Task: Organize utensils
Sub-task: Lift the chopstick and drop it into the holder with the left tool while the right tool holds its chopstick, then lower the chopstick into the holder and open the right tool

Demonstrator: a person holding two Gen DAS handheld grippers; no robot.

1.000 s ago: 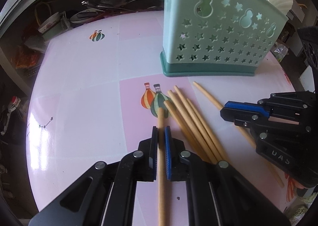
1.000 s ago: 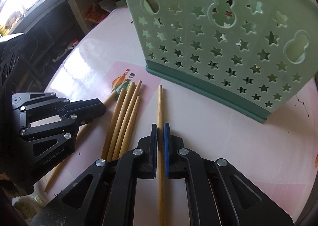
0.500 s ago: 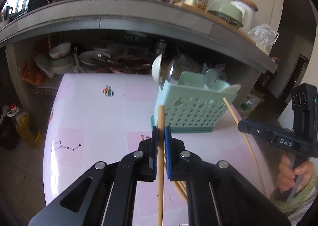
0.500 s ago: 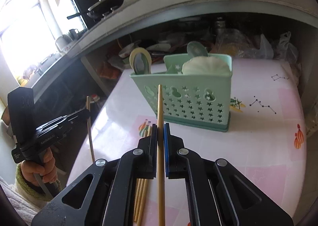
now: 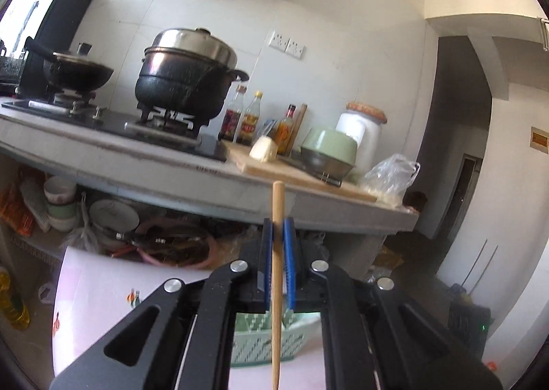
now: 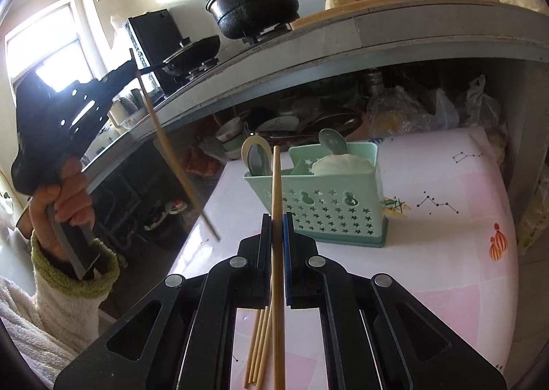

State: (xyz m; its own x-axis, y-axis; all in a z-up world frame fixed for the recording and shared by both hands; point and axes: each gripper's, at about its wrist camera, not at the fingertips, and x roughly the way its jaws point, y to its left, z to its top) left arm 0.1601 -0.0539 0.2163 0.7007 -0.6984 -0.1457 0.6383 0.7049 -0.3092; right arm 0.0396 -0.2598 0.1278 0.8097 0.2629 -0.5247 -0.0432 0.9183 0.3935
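Your landmark is the mint-green utensil caddy point(image 6: 326, 204), standing upright on the pink bench point(image 6: 446, 252) with spoons and a pale ladle head poking out of its top. Behind the caddy runs the grey kitchen counter point(image 6: 343, 46), carrying a black pot and a wok on the stove.

In front of the caddy, nearer you, the right gripper point(image 6: 277, 221) has its fingers drawn narrow and clamped on a single chopstick point(image 6: 276, 184). The stick runs straight between the two pads; its tip reaches past them and overlaps the caddy's left front corner in the right wrist view, while its other end runs back under the gripper body. Below it, three or four loose chopsticks point(image 6: 257, 348) lie together on the bench, in front of the caddy.

To the left of the caddy and well above the bench, your left hand point(image 6: 65, 197) holds the left gripper point(image 5: 278, 239). Its fingers are likewise pinched narrow on another chopstick point(image 5: 277, 252), which sits between the blue pads, its tip just beyond them. From that camera the caddy shows only low, beneath the fingers.
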